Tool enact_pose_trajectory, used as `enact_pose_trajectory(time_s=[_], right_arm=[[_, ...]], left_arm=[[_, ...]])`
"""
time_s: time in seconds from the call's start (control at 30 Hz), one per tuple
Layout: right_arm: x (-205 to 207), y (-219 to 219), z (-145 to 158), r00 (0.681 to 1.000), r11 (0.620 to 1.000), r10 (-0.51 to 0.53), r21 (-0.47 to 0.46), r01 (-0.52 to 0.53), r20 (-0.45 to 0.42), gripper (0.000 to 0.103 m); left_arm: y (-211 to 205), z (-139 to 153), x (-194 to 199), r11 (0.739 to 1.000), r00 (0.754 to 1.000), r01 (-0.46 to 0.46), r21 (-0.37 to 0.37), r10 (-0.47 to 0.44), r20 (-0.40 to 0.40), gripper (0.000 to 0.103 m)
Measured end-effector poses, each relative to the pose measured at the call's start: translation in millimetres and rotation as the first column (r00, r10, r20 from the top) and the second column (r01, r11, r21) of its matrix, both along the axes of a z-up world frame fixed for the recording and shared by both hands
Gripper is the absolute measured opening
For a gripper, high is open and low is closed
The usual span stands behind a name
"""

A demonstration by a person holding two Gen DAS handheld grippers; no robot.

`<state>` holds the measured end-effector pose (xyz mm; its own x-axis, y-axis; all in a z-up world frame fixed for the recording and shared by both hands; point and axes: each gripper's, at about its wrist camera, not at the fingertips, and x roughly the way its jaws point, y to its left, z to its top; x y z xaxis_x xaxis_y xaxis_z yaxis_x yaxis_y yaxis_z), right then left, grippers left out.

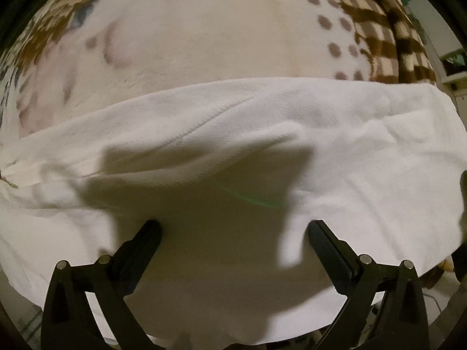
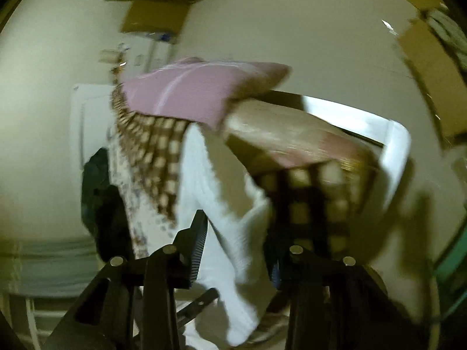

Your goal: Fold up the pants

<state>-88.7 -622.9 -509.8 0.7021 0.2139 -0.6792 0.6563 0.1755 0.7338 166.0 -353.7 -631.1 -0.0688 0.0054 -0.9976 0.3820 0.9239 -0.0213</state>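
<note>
The white pants (image 1: 262, 145) lie spread across the bed, filling the lower half of the left wrist view, with a seam running diagonally. My left gripper (image 1: 233, 230) is open just above the cloth, its fingers (image 1: 146, 242) wide apart, holding nothing. In the blurred right wrist view the white pants (image 2: 210, 192) hang down between the black fingers (image 2: 195, 242) of my right gripper (image 2: 233, 233). The jaws stand apart around the cloth; whether they pinch it is unclear.
The bed cover (image 1: 204, 43) is cream with brown dots and a brown checked border (image 1: 379, 38). A pink pillow (image 2: 192, 87) and checked blanket (image 2: 151, 151) lie at the bed's edge. Cardboard boxes (image 2: 432, 67) stand by the wall.
</note>
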Motion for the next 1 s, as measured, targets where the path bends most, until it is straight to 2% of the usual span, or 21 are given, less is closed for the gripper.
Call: enact_pose_trajectory(time_s=[0.13, 0.2, 0.33, 0.37, 0.4, 0.43, 0.47, 0.6, 0.73, 0.83, 1.0], right_arm=[[20, 1, -17, 0.992, 0.996, 0.092, -0.001, -0.092, -0.083, 0.041], [25, -1, -26, 0.992, 0.995, 0.098, 0.013, -0.098, -0.074, 0.041], [36, 6, -26, 0.99, 0.99, 0.139, -0.024, -0.139, -0.029, 0.041], [38, 8, -26, 0.988, 0.988, 0.153, -0.029, -0.154, -0.02, 0.038], [40, 11, -21, 0.986, 0.984, 0.164, -0.071, -0.166, -0.026, 0.021], [40, 13, -12, 0.986, 0.978, 0.16, -0.128, -0.163, -0.039, 0.015], [39, 15, -2, 0.988, 0.972, 0.143, -0.178, -0.151, -0.059, 0.014], [21, 14, -1, 0.998, 0.99, 0.034, -0.132, -0.041, -0.051, 0.013], [26, 20, -2, 0.996, 0.986, 0.054, -0.151, -0.064, -0.071, 0.013], [37, 31, 20, 0.99, 0.967, 0.095, -0.226, -0.116, -0.1, 0.013], [54, 73, 82, 0.98, 0.913, 0.16, -0.36, -0.193, -0.12, 0.013]], left_arm=[[-1, -7, 1, 0.999, 0.999, -0.038, 0.021, 0.039, -0.02, 0.103], [-1, -9, 2, 0.999, 0.999, -0.039, 0.023, 0.04, -0.035, 0.103], [4, -7, -1, 0.999, 0.998, -0.053, -0.013, 0.052, -0.047, 0.103], [6, -6, 0, 0.998, 0.997, -0.054, -0.02, 0.053, -0.048, 0.103], [8, -5, -2, 0.999, 0.997, -0.051, -0.019, 0.05, -0.054, 0.103], [10, -3, -5, 0.999, 0.997, -0.045, -0.015, 0.044, -0.058, 0.103], [13, -1, -6, 0.999, 0.997, -0.045, -0.016, 0.044, -0.058, 0.103], [35, 10, -12, 0.998, 0.997, -0.069, -0.003, 0.069, -0.016, 0.103], [65, 16, -12, 0.993, 0.993, -0.114, 0.037, 0.112, 0.034, 0.103], [93, 29, -9, 0.986, 0.985, -0.162, 0.043, 0.159, 0.065, 0.103], [127, 56, -7, 0.982, 0.976, -0.182, 0.052, 0.174, 0.129, 0.103]])
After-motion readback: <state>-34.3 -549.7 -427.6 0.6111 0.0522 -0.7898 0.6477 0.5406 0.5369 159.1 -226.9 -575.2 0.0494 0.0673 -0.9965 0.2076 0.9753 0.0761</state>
